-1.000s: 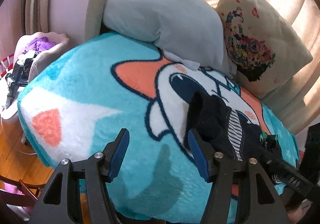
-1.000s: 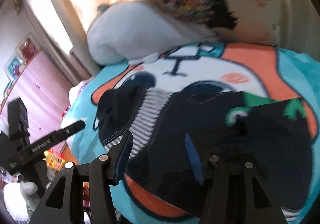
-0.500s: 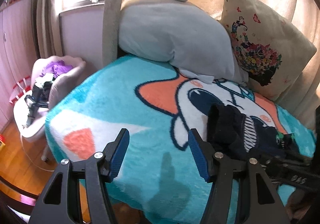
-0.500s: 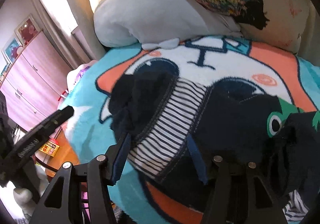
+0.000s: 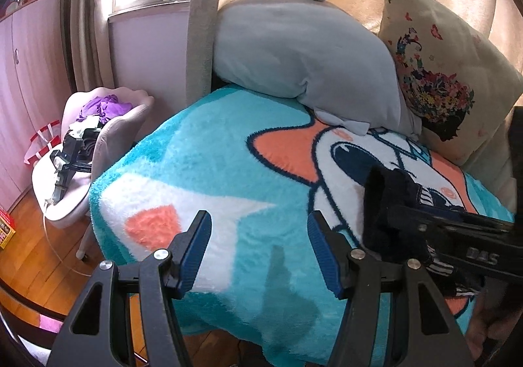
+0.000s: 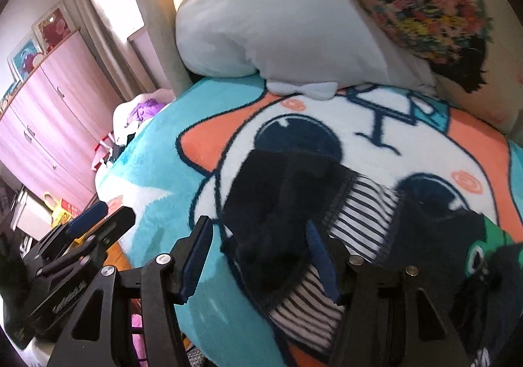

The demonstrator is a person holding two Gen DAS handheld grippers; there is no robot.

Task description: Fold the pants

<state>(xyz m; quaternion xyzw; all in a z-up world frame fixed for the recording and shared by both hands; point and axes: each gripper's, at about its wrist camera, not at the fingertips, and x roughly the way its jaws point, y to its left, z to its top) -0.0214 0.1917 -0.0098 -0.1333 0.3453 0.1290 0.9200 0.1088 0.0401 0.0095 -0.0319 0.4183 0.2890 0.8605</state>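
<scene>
The dark navy pants (image 6: 287,203) with a black-and-white striped band lie crumpled on the turquoise cartoon blanket (image 6: 157,170). In the left wrist view the pants (image 5: 389,203) show at the right, partly hidden behind the right gripper's body. My left gripper (image 5: 258,251) is open and empty, above the blanket's front edge, left of the pants. My right gripper (image 6: 258,257) is open, its jaws on either side of the near end of the pants, holding nothing.
A grey plush pillow (image 5: 304,49) and a floral cushion (image 5: 438,72) lean at the back of the bed. A pink chair (image 5: 98,138) piled with clothes stands left on the wooden floor (image 5: 23,252). Pink cabinets (image 6: 49,125) line the wall.
Both grippers have pulled back from the bed. The left view shows more floor and chair. The right gripper has shifted left toward the pants' near end.
</scene>
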